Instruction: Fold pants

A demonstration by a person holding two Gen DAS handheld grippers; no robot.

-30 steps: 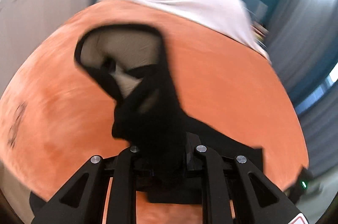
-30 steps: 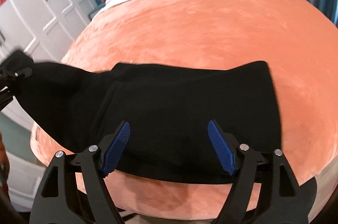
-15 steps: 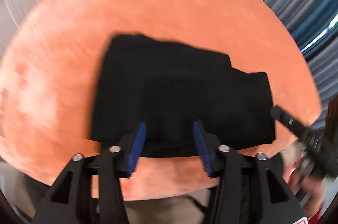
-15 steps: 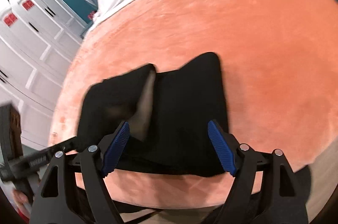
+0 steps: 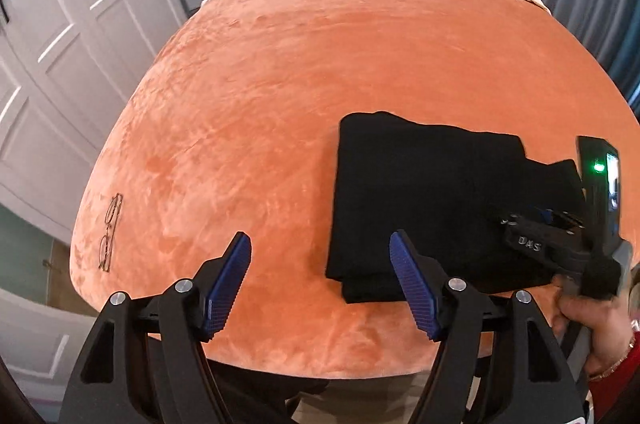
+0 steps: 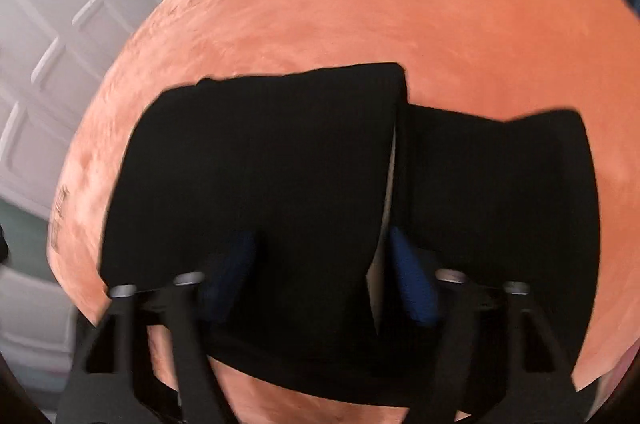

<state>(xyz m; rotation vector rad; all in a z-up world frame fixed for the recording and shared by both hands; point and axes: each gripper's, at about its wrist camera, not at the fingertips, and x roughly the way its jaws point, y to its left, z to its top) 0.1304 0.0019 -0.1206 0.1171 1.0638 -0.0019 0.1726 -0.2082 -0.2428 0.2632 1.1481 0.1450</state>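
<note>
Orange velvet bedspread [image 5: 320, 72] fills my view, folded black pants [image 5: 420, 200] lying near its front edge. My left gripper [image 5: 320, 272] spreads empty beside them; my right gripper [image 6: 320, 272] is closing over the fabric, seemingly not yet pinching, given the blur.

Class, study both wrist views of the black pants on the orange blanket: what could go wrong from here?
1. The right hand-held gripper is closing over the folded black pants; it may bunch the top layer and spoil the fold.
2. The pants lie near the orange blanket's front edge and could slide off.
3. The eyeglasses could get knocked.
</note>
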